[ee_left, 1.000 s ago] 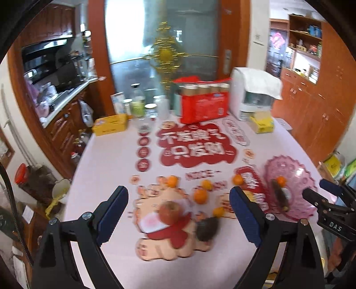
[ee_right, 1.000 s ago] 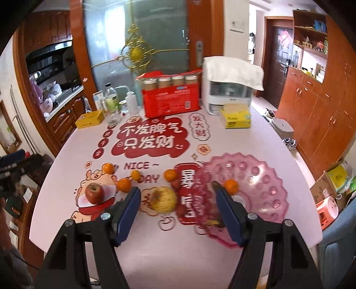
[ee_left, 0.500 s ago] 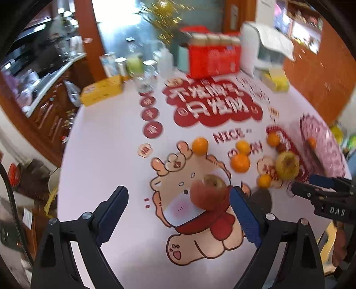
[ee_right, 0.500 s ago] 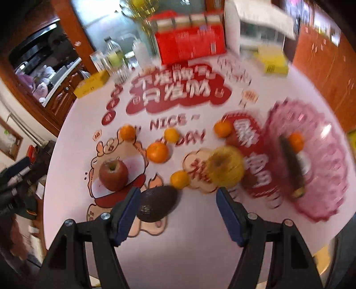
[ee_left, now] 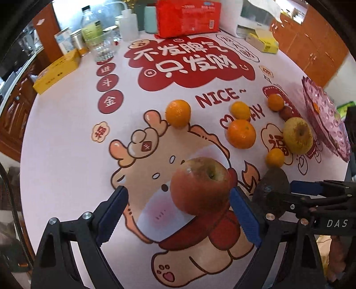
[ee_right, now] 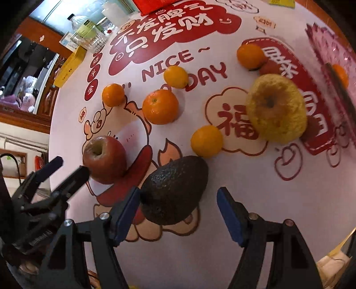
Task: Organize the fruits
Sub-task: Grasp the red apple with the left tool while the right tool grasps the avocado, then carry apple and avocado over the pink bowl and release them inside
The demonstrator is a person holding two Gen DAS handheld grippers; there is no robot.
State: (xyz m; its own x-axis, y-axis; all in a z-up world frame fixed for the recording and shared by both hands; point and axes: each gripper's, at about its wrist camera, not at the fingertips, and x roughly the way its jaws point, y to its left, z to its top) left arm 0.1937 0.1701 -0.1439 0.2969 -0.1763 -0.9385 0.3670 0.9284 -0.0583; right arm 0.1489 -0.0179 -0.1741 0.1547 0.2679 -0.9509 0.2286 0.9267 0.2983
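Left gripper, black-framed with blue pads, pointed steeply down over a round table covered in a pale pink printed cloth; fingers wide apart, straddling a round red apple that sat on the cartoon-animal print. Apple close by the pad on the picture's right, well clear of the other; no clamping seen. Right gripper, same build, lowered over a dark, pebbly-skinned avocado; jaws opening, avocado between them, near or perhaps touching the pad on the picture's left, apart from the other pad. Avocado just beside the apple on the cloth.

Beyond them, loose on the table: three round orange mandarins, two smaller yellow-orange citrus fruits, and a wrinkled yellow apple. Translucent pink scalloped plastic plate near the table's edge past the yellow apple, holding one orange fruit. At the far side, a flat yellow box and a red carton.
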